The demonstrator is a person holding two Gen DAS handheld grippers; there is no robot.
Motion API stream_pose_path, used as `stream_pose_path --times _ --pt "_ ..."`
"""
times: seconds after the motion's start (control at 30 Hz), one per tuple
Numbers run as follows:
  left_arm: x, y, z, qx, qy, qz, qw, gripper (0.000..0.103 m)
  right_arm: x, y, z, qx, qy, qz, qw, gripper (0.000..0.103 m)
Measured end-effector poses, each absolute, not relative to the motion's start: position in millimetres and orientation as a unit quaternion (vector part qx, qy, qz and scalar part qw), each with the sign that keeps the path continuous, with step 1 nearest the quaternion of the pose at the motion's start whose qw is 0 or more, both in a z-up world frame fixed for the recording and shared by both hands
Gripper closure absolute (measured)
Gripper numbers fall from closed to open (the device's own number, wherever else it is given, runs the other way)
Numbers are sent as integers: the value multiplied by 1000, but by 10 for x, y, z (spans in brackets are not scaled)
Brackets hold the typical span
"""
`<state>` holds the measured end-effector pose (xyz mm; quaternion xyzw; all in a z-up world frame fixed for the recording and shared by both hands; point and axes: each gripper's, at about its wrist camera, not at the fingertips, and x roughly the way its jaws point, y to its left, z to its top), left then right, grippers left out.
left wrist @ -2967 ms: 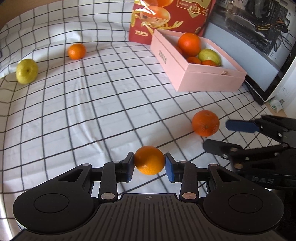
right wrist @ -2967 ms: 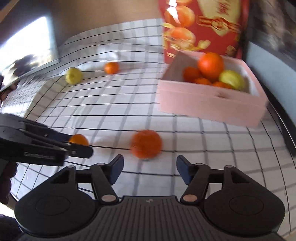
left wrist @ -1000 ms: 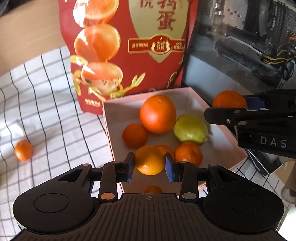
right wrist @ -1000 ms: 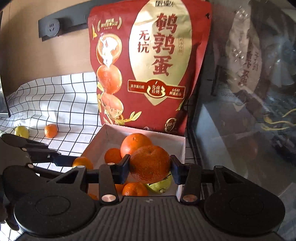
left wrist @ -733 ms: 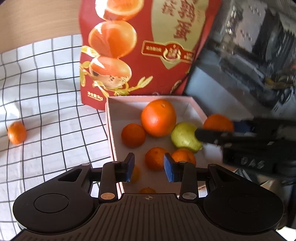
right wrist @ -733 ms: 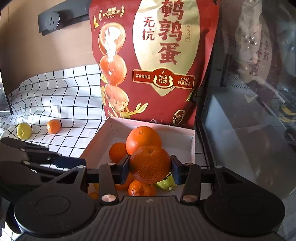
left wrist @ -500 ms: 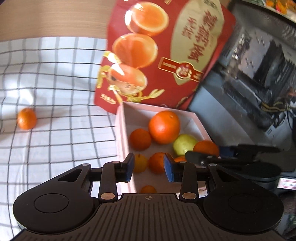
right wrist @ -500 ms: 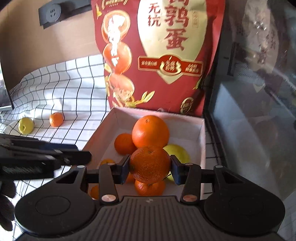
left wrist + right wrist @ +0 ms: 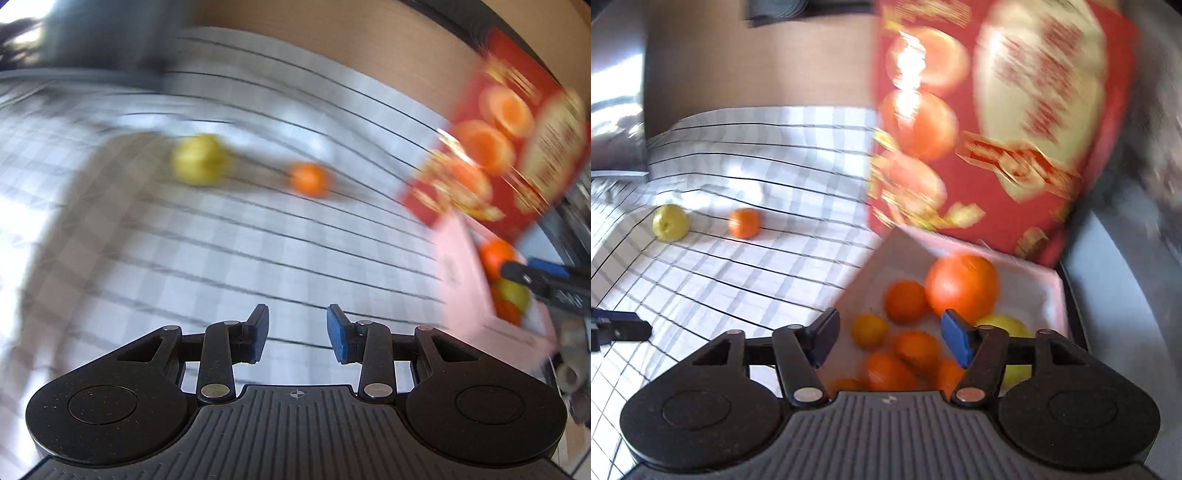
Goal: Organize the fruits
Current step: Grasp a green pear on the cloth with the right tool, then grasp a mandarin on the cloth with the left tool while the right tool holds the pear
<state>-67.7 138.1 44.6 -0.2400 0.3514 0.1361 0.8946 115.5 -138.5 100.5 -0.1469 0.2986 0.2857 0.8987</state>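
While held above the pink box [image 9: 1054, 291], right gripper [image 9: 890, 334] jaws spread.

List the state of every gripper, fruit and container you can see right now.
left gripper: open, holding nothing, over the cloth.
right gripper: open, holding nothing, above the box.
pink box: open, no lid on, holds oranges and a yellow-green fruit.
large orange: resting in the box.
yellow-green fruit: loose on the checked cloth.
small orange: loose on the cloth beside it.
red bag: standing upright behind the box.

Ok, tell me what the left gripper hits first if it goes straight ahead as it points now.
Probably only the checked cloth. The left gripper is open and empty; the orange lies far ahead, near that line, though blur makes depth uncertain.
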Motion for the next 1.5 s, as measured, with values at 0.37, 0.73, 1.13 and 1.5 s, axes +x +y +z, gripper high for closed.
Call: stream_pose_path --times 0.37,0.73,1.13,1.5 --pt "-1365 2326 440 -262 333 210 881 64 817 796 948 -208 281 430 833 31" --pt "-1761 2785 372 -275 325 216 878 64 1347 2198 254 -197 347 400 825 31" --pt "-1153 2732 363 -233 337 130 903 64 1002 1531 371 -152 384 430 803 43" --pt "724 2082 503 -120 351 -2 929 64 181 -303 531 -147 380 316 857 43"
